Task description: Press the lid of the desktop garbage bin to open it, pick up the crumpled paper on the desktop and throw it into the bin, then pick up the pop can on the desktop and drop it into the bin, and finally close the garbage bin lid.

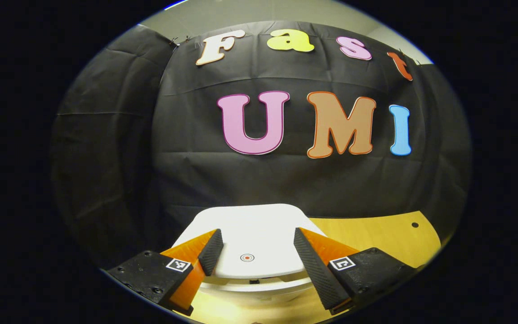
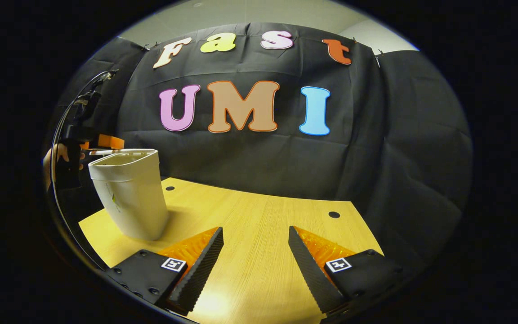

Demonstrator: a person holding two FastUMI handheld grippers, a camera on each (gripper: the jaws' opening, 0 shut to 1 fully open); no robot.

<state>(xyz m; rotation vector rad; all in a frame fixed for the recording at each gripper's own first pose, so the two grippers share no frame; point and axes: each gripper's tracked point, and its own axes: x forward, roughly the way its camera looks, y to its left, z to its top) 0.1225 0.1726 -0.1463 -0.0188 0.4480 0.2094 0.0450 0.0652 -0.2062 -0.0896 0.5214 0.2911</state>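
Note:
The white desktop bin (image 2: 131,193) stands on the wooden table (image 2: 250,202) at the left of the right gripper view. Its lid (image 1: 254,225) lies about flat on top and carries a small red ring mark (image 1: 247,257). My left gripper (image 1: 256,231) hovers open just over the lid, one finger on each side of the mark; whether it touches the lid I cannot tell. In the right gripper view that gripper (image 2: 104,143) sits at the bin's top, held by a hand (image 2: 56,157). My right gripper (image 2: 255,229) is open over bare tabletop, right of the bin, with nothing between its fingers.
Black cloth walls close the booth behind and on both sides. The table has small dark holes (image 2: 333,214) (image 2: 169,188) near its far edge. A cable (image 2: 68,112) arcs up from the left gripper at the far left.

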